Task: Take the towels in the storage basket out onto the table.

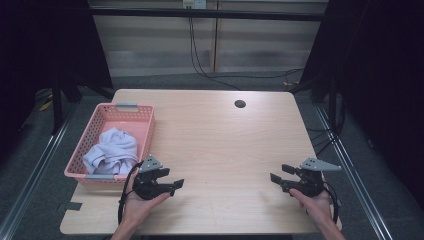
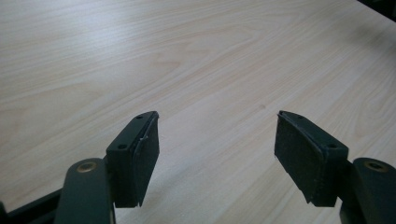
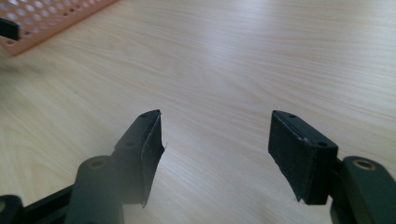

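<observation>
A pale cloth [image 1: 111, 150] is seen bunched inside the pink basket [image 1: 145, 131]. The left gripper [image 1: 177, 186] is held just beside the basket's near corner, released, nothing between its 2 jaws. The right gripper [image 1: 275, 178] is held well apart from the basket, likewise released.

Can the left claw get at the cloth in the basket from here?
Probably yes: the left claw is open and empty beside the pink basket, whose top is open, and the cloth lies uncovered.
</observation>
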A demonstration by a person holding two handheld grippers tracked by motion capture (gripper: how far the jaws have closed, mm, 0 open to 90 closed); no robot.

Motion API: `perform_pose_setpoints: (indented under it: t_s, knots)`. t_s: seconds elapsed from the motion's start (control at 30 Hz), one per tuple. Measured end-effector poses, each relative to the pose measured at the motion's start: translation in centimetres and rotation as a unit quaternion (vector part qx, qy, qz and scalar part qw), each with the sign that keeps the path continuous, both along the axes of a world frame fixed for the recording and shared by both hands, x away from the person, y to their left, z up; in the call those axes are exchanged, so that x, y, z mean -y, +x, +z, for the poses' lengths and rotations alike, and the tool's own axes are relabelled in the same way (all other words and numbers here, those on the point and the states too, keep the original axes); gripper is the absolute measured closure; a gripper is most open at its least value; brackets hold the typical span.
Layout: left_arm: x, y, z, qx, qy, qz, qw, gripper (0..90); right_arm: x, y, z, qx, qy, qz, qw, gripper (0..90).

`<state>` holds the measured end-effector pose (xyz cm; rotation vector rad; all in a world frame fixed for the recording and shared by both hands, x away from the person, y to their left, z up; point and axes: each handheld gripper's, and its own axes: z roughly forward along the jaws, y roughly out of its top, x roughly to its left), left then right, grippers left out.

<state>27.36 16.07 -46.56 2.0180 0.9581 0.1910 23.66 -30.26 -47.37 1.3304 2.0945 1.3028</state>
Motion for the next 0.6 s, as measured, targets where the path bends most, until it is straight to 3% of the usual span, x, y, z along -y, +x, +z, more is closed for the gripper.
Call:
perform_pose_setpoints:
  t_s: [0.03, 0.13, 0.27, 0.4, 0.53, 0.6]
  knots:
    - [0.0, 0.0, 0.0, 0.003, 0.008, -0.002, 1.0, 31.1, 0.0, 0.0, 0.0, 0.002, -0.005, -0.007, 1.0, 32.9]
    - [-0.2, -0.2, 0.0, 0.007, 0.016, -0.003, 0.9998, 31.1, 0.3, 0.2, 0.0, -0.008, 0.006, 0.005, 0.9999, 30.8]
    - [-0.5, -0.3, 0.1, 0.007, 0.015, -0.003, 0.9999, 30.6, 0.2, 0.3, 0.0, -0.01, 0.004, 0.01, 0.9999, 29.5]
    - [-0.8, -0.5, 0.6, -0.007, -0.02, 0.012, 0.9997, 34.3, -0.2, 0.1, 0.0, -0.015, 0.003, 0.025, 0.9996, 29.3]
    - [-1.4, -1.2, 1.7, 0.02, -0.033, 0.007, 0.9992, 32.8, -0.6, -0.3, 0.1, -0.012, -0.004, 0.032, 0.9994, 27.4]
    - [-1.8, -1.4, 2.0, 0.029, -0.027, 0.0, 0.9992, 32.1, -0.8, -0.4, 0.2, -0.011, -0.008, 0.036, 0.9993, 27.0]
